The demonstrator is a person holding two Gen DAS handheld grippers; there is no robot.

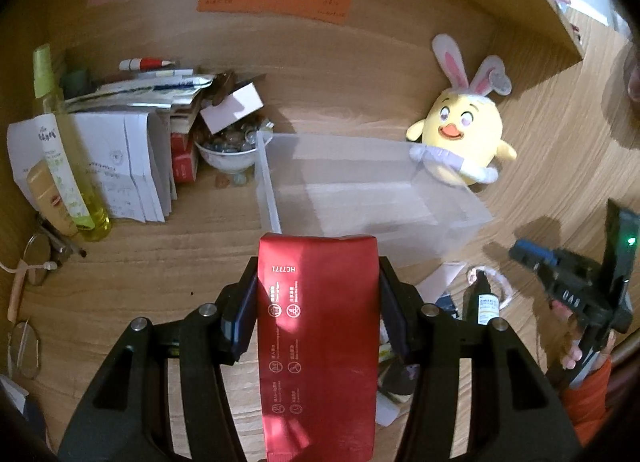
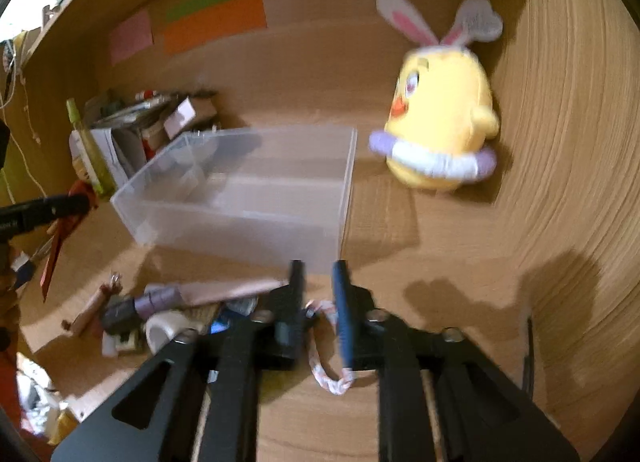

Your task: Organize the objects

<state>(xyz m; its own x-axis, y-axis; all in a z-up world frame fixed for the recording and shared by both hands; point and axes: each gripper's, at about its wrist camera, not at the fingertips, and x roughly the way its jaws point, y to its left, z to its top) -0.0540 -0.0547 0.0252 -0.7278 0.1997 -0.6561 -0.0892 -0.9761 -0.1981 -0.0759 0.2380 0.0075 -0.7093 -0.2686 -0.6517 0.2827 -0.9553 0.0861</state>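
My left gripper [image 1: 318, 267] is shut on a long red box [image 1: 316, 342] with white print, held above the wooden desk in front of a clear plastic bin [image 1: 269, 182]. In the right wrist view the bin [image 2: 240, 230] looks to hold nothing. My right gripper [image 2: 318, 268] stands open just before the bin's front wall, its fingers apart. A pink-and-white braided loop [image 2: 340, 384] lies on the desk beneath and between them. The left wrist view shows that loop [image 1: 502, 282] beside a small dark bottle [image 1: 486, 302].
A yellow plush chick [image 1: 460, 134] with rabbit ears leans in the back right corner. Papers [image 1: 120, 166], a green spray bottle [image 1: 60, 142] and a bowl of marbles [image 1: 228, 146] crowd the left. A tape roll [image 2: 164, 328] and small clutter lie at front left.
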